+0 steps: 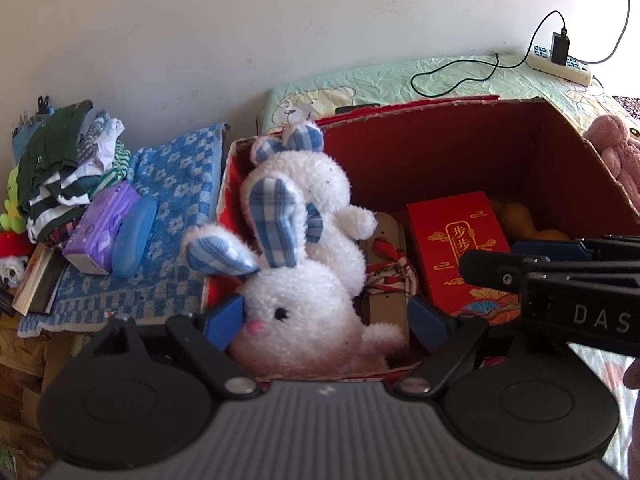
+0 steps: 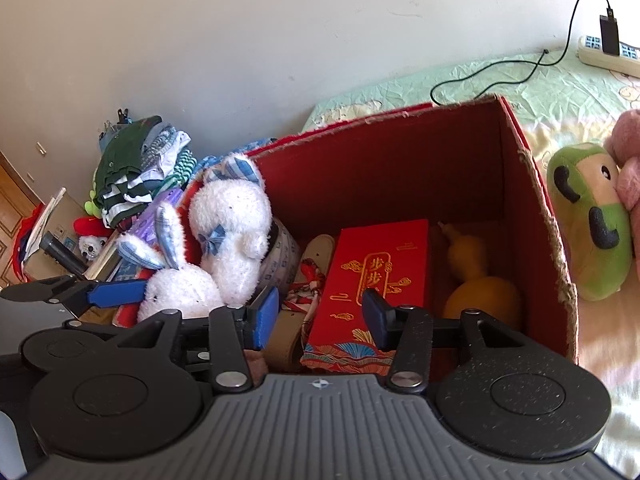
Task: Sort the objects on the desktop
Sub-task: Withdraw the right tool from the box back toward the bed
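White rabbit (image 1: 304, 304) at box (image 1: 560, 140) left end, between parted left tongs (image 1: 326, 322), contact unclear, right tongs (image 2: 320, 316) parted, empty, gourd (image 2: 476, 280) half hidden.

My left wrist camera looks steeply down, close over the near left corner of the red box (image 1: 440, 152). My right looks in from further right. Both share the box's interior (image 2: 380, 168).

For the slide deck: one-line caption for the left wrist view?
Left gripper straddles a white plush rabbit in the red cardboard box, beside a red gift box.
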Demonstrator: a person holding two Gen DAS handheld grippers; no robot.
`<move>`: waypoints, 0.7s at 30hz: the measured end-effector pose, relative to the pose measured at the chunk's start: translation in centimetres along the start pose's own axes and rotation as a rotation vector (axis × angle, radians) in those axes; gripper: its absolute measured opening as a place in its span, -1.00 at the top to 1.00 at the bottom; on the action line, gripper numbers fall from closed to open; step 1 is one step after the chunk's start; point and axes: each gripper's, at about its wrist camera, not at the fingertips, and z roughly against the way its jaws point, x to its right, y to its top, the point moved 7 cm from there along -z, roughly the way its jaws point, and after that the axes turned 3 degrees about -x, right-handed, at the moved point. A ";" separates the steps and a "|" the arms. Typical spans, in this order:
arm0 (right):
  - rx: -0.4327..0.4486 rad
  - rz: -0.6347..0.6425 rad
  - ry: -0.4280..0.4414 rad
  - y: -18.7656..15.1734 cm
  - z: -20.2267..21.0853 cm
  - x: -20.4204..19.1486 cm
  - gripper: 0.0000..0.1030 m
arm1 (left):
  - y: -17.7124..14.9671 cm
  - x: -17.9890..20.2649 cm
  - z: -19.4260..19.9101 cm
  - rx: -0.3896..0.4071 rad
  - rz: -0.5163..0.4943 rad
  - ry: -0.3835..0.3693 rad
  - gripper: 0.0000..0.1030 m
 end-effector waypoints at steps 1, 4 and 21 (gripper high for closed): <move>0.005 0.004 0.001 0.1 0.2 -0.1 0.00 | 0.0 0.0 0.1 -0.006 0.001 -0.003 -0.69; 0.021 0.018 0.002 0.3 0.6 -0.5 -0.08 | 0.1 0.2 0.7 -0.001 -0.001 -0.015 -0.67; 0.009 0.066 0.063 0.9 1.6 -0.4 -0.15 | 0.1 1.9 1.2 -0.043 0.045 0.012 -0.77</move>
